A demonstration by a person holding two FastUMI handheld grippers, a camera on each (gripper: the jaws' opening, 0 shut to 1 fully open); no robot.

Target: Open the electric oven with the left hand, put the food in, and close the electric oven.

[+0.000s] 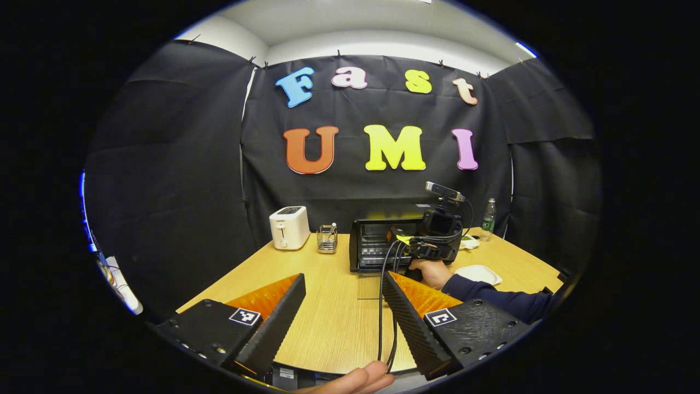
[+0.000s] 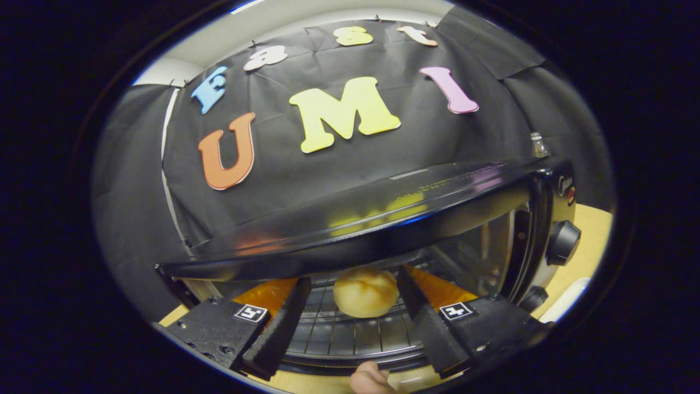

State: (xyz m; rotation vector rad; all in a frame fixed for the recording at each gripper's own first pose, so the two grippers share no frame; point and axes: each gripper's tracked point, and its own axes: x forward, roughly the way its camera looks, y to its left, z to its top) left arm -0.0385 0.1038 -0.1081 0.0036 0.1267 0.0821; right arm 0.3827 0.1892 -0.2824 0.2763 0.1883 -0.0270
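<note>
Golden bun (image 2: 365, 293) on oven rack (image 2: 350, 328), between parted right tongs (image 2: 350, 298).

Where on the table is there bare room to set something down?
Free: the broad tabletop between the left gripper and the toaster, rack and oven. Crowded: right of the oven, with the right gripper, sleeve, plate and bottle.

White toaster (image 1: 289, 227) at back left of the wooden table (image 1: 328, 306), wire holder (image 1: 327, 239) just beside it on its right, plastic bottle (image 1: 488, 219) at back right, white dish (image 1: 478, 273) nearer on the right.
</note>
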